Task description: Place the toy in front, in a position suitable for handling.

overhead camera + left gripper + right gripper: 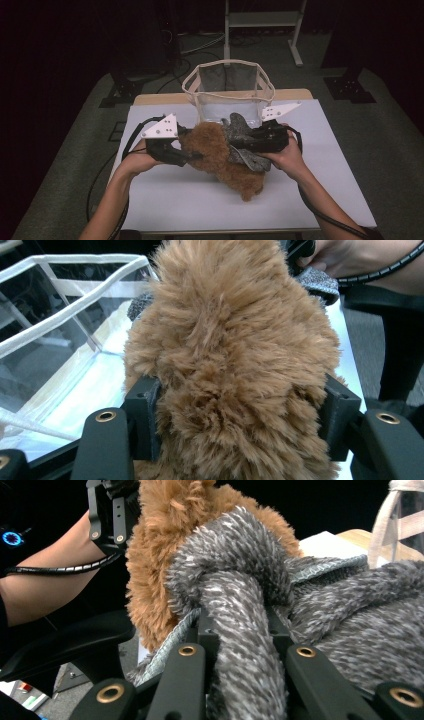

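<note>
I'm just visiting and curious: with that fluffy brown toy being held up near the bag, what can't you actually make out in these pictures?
- High view: the brown plush toy has its middle covered by the grey fuzzy cloth and both grippers, so its shape is unclear.
- Left gripper view: fur covers the inner faces of the left gripper jaws.
- Right gripper view: the clear bag is cut off by the frame edge.
- High view: the bag's inside is too dim to read.
</note>
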Action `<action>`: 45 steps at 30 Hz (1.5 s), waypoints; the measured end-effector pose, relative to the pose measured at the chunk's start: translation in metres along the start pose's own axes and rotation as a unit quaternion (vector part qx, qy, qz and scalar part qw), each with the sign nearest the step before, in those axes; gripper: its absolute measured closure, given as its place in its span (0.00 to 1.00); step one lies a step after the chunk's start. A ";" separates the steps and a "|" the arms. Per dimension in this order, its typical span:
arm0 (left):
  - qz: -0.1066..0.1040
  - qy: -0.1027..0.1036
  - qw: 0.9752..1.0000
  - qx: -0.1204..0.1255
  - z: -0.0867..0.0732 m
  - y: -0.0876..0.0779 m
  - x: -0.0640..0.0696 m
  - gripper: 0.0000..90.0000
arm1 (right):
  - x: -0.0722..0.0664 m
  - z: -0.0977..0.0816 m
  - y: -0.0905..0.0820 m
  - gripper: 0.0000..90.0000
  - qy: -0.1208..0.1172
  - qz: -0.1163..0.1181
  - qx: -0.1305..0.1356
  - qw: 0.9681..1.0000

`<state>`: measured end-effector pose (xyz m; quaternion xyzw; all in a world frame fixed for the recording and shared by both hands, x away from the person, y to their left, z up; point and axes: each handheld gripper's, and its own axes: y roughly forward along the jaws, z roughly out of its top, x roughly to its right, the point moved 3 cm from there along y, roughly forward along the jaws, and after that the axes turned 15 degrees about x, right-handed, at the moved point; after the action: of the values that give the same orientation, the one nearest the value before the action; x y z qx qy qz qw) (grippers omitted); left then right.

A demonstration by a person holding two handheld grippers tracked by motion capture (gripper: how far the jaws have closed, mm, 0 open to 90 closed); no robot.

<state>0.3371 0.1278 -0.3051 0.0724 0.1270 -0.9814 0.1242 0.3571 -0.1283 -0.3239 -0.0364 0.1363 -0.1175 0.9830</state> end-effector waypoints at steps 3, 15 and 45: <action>-0.006 0.001 1.000 -0.012 -0.007 0.014 0.003 0.40 | 0.006 -0.010 -0.009 0.84 0.006 -0.012 -0.018 1.000; -0.033 0.032 0.999 0.017 0.032 0.081 0.007 0.38 | -0.001 0.035 -0.083 0.83 -0.031 -0.065 -0.006 0.997; -0.062 0.042 0.997 0.013 0.064 0.124 0.010 0.09 | 0.000 0.059 -0.099 0.85 -0.033 -0.103 -0.074 0.991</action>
<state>0.3525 -0.0078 -0.2745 0.1074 0.1239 -0.9848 0.0567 0.3516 -0.2224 -0.2572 -0.1264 0.1073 -0.2064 0.9643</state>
